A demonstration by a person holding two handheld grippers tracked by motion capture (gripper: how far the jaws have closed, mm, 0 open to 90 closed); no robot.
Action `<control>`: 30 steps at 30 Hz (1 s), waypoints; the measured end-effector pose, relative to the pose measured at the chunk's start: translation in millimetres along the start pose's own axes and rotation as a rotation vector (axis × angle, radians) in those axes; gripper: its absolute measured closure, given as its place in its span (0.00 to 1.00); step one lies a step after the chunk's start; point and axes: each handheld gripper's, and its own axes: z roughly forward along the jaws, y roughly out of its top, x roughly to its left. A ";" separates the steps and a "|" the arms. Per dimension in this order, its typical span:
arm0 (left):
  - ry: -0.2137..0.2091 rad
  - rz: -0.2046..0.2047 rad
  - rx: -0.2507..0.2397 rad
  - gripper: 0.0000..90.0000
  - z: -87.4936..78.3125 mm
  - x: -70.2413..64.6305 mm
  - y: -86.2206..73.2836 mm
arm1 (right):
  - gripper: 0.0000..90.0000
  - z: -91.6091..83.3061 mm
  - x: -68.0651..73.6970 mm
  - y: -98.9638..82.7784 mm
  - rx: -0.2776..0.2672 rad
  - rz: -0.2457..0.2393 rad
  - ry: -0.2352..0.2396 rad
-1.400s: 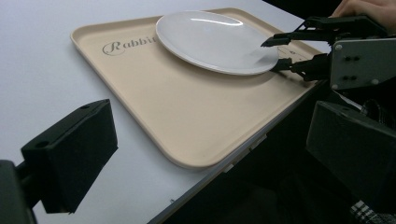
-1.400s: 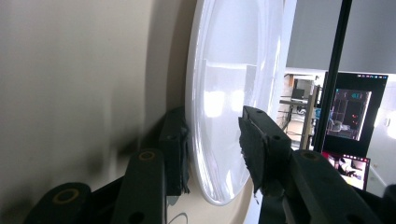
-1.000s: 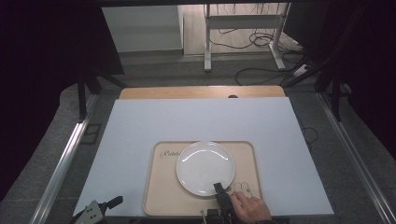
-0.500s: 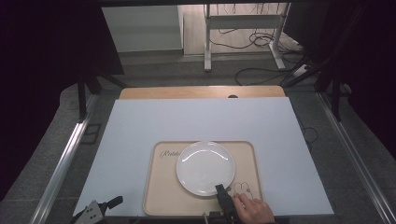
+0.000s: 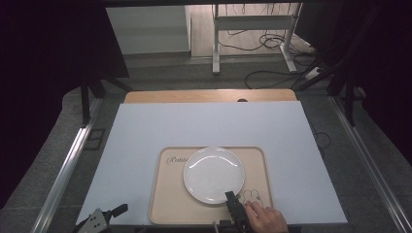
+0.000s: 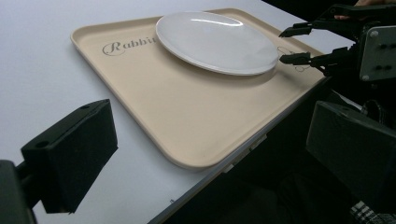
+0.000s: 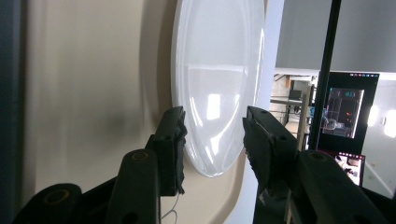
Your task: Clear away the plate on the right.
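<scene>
White counter [image 5: 160, 131], beige tray [image 5: 170, 199], white plate [image 5: 214, 174]; right gripper [image 7: 212, 140] fingers apart astride its rim, left gripper [image 6: 205, 154] fingers wide.

White plate [image 6: 217, 41] on beige tray [image 6: 187, 116], right gripper [image 6: 292, 44] open at its rim

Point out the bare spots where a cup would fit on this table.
The white table top is bare beyond and left of the beige tray. On the tray, the near-left corner is bare. It is crowded at the plate edge, where the right tool straddles it.
</scene>
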 end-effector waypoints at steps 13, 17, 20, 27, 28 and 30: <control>0.000 -0.001 -0.001 0.02 -0.1 0.1 0.0 | 0.58 -0.5 -7.5 -9.4 -0.016 0.076 0.000; 0.001 -0.001 -0.001 0.02 -0.2 0.0 0.0 | 0.55 -2.5 -10.3 -12.4 0.005 0.104 -0.001; 0.000 -0.001 -0.001 0.02 -0.1 0.0 0.0 | 0.54 -3.1 -11.3 -14.7 0.017 0.117 -0.025; 0.000 -0.001 -0.001 0.02 -0.2 0.0 0.0 | 0.49 -1.2 -14.2 -20.7 0.023 0.161 -0.019; 0.000 -0.001 -0.001 0.02 -0.2 0.0 0.0 | 0.47 -0.7 -15.2 -22.9 0.023 0.179 -0.014; 0.000 0.000 -0.001 0.02 -0.2 0.0 0.0 | 0.47 -1.2 -15.6 -23.4 0.033 0.178 -0.020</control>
